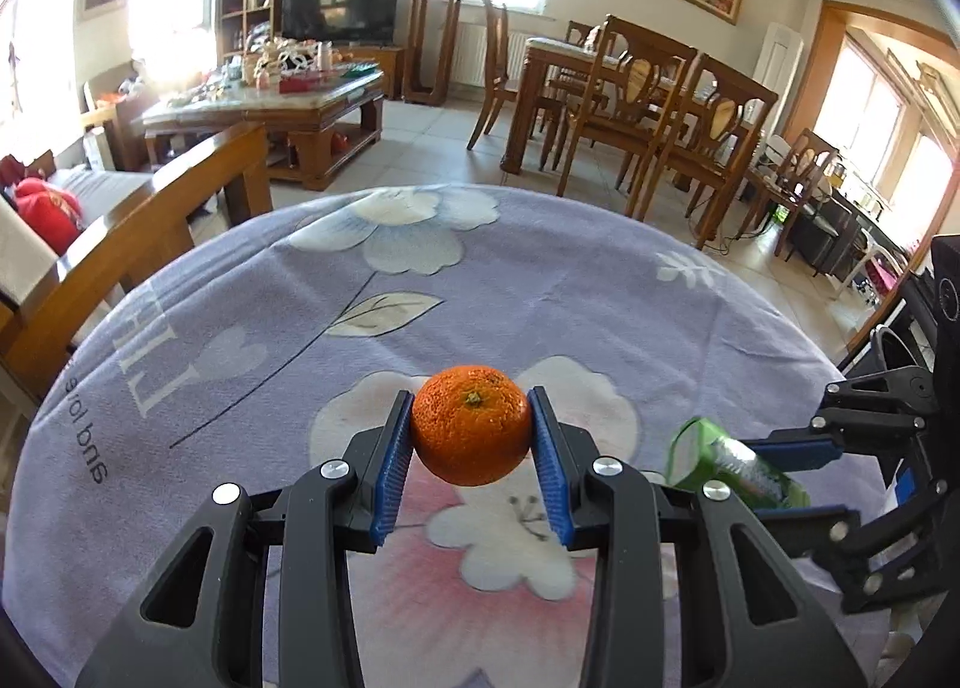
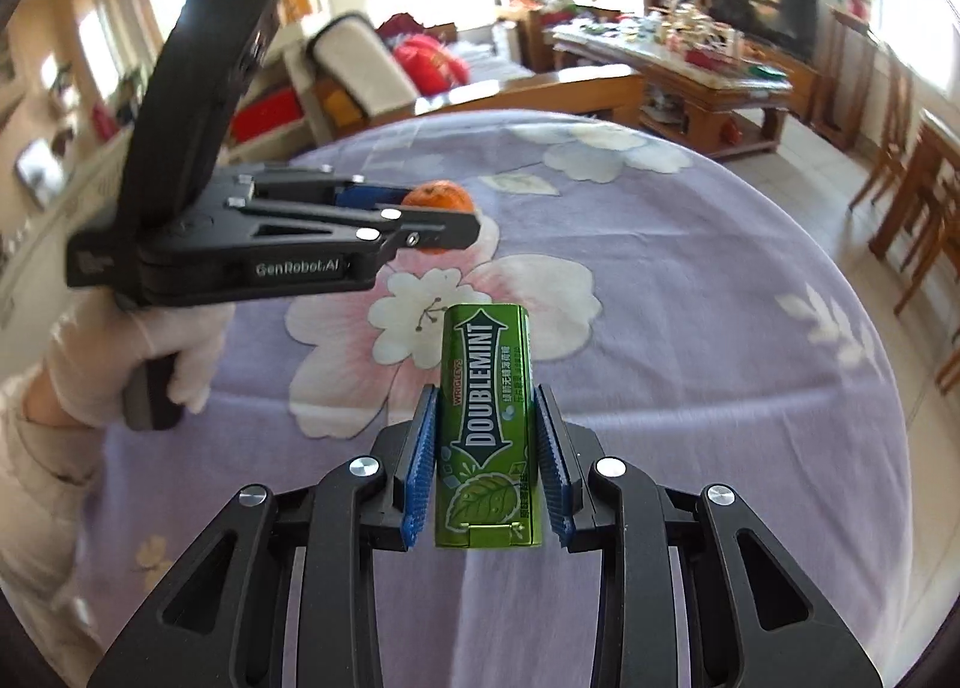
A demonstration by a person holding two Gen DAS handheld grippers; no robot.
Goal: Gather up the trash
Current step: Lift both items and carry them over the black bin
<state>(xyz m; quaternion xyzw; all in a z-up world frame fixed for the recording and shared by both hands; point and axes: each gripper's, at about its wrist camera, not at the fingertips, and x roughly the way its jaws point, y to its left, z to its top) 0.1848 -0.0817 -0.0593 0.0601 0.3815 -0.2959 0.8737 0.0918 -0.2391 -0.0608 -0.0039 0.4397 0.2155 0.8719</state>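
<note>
My left gripper [image 1: 471, 418] is shut on an orange [image 1: 471, 424], its blue pads pressed on both sides, held above the purple flowered cloth. It also shows in the right wrist view [image 2: 462, 220], with the orange [image 2: 435, 195] at its tips. My right gripper [image 2: 485, 412] is shut on a green Doublemint gum box [image 2: 485, 424], held lengthwise between the pads above the cloth. In the left wrist view the gum box [image 1: 729, 469] and right gripper [image 1: 780, 466] sit at the right, close beside the left gripper.
The round table wears a purple flowered cloth [image 1: 540, 292]. A wooden bench [image 1: 150, 214] stands left of it, dining chairs [image 1: 678, 106] and a table behind, a cluttered coffee table [image 1: 270, 100] farther back.
</note>
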